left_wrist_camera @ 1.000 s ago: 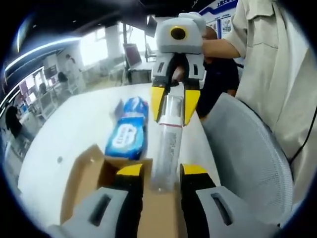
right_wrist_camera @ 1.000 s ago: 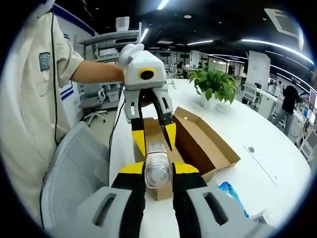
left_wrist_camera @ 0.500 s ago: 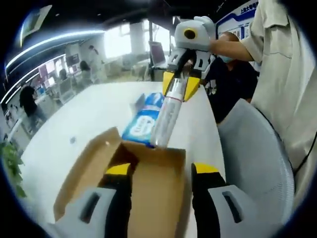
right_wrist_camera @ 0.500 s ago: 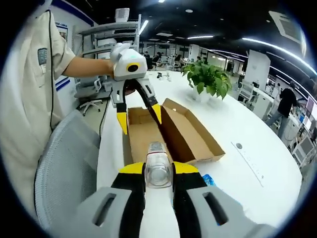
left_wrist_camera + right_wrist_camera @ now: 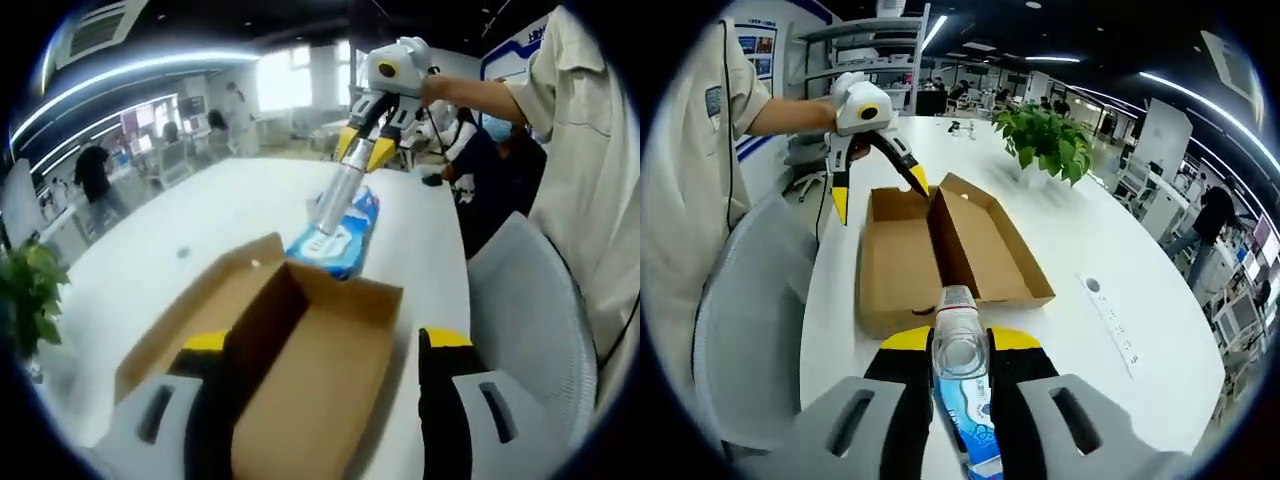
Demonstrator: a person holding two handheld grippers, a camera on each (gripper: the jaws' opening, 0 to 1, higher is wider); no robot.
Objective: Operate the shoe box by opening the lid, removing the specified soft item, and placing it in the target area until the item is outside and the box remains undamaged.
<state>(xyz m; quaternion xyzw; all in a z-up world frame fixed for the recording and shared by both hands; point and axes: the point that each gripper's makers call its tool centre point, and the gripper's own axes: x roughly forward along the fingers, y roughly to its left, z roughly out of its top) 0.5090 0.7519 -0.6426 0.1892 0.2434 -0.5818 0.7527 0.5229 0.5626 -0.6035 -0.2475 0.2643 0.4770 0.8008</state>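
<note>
A white tabletop (image 5: 1120, 300) is seen in both views, long and curved at its edge. A potted green plant (image 5: 1045, 140) is stood on it toward the far side in the right gripper view, and its leaves (image 5: 25, 295) are caught at the left edge of the left gripper view. A small round dark fitting (image 5: 1092, 285) is set into the tabletop, with a pale strip of sockets (image 5: 1123, 335) lying just beyond it. A grey mesh office chair (image 5: 745, 320) is drawn up beside the tabletop. Metal shelving (image 5: 875, 50) is seen behind, and long ceiling lights (image 5: 150, 70) are reflected overhead. Several people (image 5: 95, 180) are seen in the background office, among desks.
</note>
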